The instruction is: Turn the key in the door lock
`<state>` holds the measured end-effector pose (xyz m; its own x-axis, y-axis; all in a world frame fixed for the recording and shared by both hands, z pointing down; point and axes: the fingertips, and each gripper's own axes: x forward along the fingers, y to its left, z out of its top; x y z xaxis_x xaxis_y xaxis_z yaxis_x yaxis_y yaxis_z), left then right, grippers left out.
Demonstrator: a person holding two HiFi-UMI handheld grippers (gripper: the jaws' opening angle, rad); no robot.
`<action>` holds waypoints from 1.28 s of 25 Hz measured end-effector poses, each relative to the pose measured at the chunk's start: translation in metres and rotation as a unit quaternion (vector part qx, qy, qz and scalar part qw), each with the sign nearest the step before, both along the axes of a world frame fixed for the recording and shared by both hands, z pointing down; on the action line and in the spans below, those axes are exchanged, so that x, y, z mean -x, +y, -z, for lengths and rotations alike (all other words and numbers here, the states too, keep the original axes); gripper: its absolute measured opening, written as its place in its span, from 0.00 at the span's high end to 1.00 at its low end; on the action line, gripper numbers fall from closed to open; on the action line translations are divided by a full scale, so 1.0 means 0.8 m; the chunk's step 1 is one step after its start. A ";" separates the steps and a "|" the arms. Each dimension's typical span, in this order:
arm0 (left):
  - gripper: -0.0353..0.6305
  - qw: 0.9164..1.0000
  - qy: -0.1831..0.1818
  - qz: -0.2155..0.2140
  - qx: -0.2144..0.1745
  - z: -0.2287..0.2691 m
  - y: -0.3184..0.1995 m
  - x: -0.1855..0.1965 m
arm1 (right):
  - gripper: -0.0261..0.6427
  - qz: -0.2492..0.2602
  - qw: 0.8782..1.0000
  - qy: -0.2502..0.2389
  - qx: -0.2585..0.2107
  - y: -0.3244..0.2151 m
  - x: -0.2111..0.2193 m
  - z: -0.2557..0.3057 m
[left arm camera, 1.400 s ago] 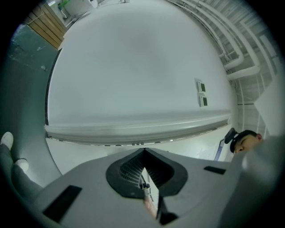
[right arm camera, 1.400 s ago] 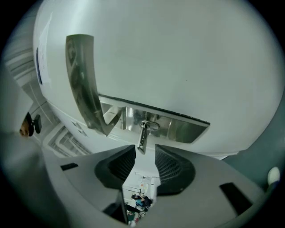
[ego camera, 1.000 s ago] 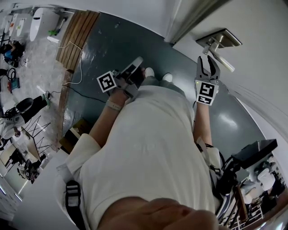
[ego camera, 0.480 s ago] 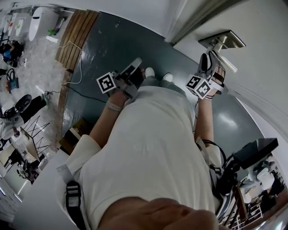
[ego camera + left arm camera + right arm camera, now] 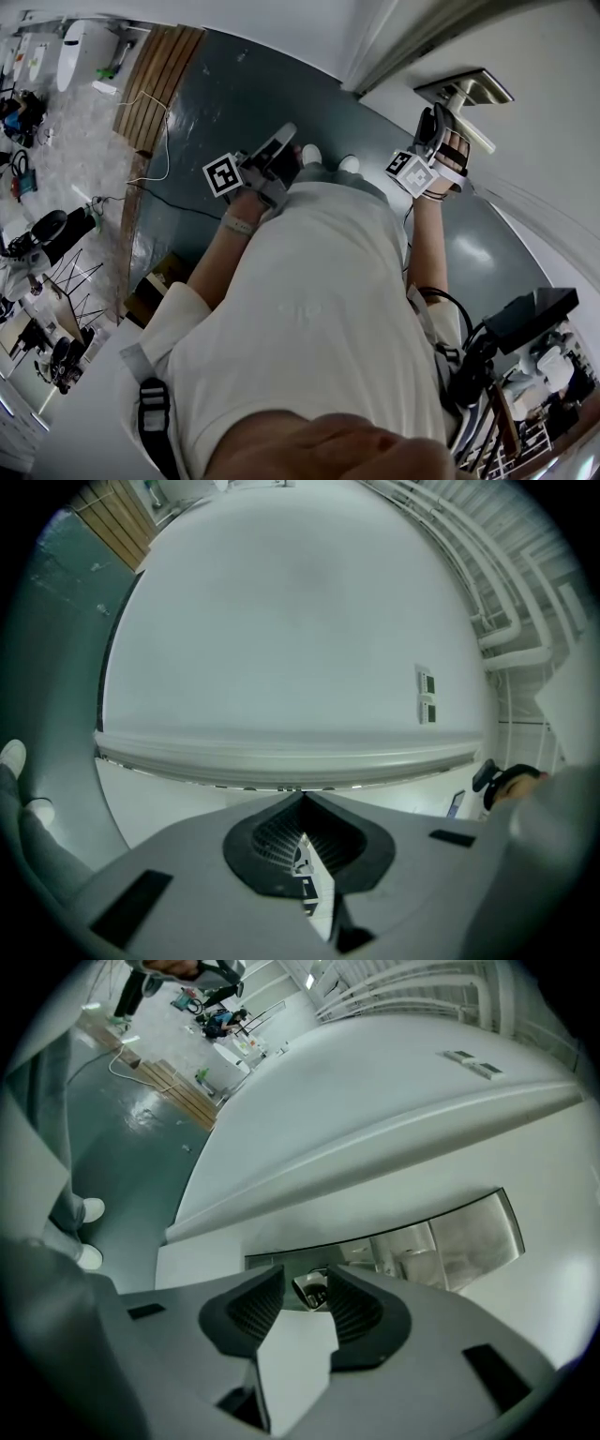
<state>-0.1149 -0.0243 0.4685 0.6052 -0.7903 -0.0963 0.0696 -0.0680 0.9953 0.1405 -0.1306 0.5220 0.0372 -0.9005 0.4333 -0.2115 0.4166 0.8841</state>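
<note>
A brushed-metal lock plate [image 5: 464,87] with a lever handle [image 5: 474,133] sits on the white door [image 5: 534,159] at the upper right. In the right gripper view the plate [image 5: 450,1237] fills the middle, and a small shiny key [image 5: 314,1291] shows in the gap at my fingertips. My right gripper [image 5: 438,116] [image 5: 314,1281] is up at the plate, rolled onto its side, jaws apart on either side of the key; no pressing shows. My left gripper [image 5: 287,128] [image 5: 302,797] hangs low over the floor, pads together, holding nothing.
The person's two white shoes [image 5: 310,150] stand on the dark grey-green floor [image 5: 234,84]. Wooden planks [image 5: 155,80] and a loose cable [image 5: 159,141] lie at the left, with cluttered equipment beyond. A black case [image 5: 530,317] sits at the lower right.
My right gripper has rolled, its marker cube now facing left, and has shifted slightly closer to the lock plate. The left gripper has stayed put.
</note>
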 end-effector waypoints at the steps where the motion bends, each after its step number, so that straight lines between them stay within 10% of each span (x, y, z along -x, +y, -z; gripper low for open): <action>1: 0.94 1.000 0.001 0.000 0.000 0.000 0.000 -0.001 | 0.77 0.000 1.000 -0.003 -0.001 -0.001 -0.002 0.000; 15: 0.94 1.000 0.012 0.001 0.005 -0.004 -0.006 0.001 | 0.78 -0.041 0.989 -0.143 -0.013 -0.007 -0.014 0.007; 32: 0.94 1.000 0.015 0.010 0.008 -0.010 0.001 -0.002 | 0.78 -0.072 0.941 -0.330 0.013 -0.007 -0.018 0.012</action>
<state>-0.1132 -0.0237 0.4761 0.5863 -0.8036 -0.1022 0.0991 -0.0541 0.9936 0.1548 -0.1361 0.5128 -0.1273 -0.8951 0.4273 -0.7669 0.3620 0.5299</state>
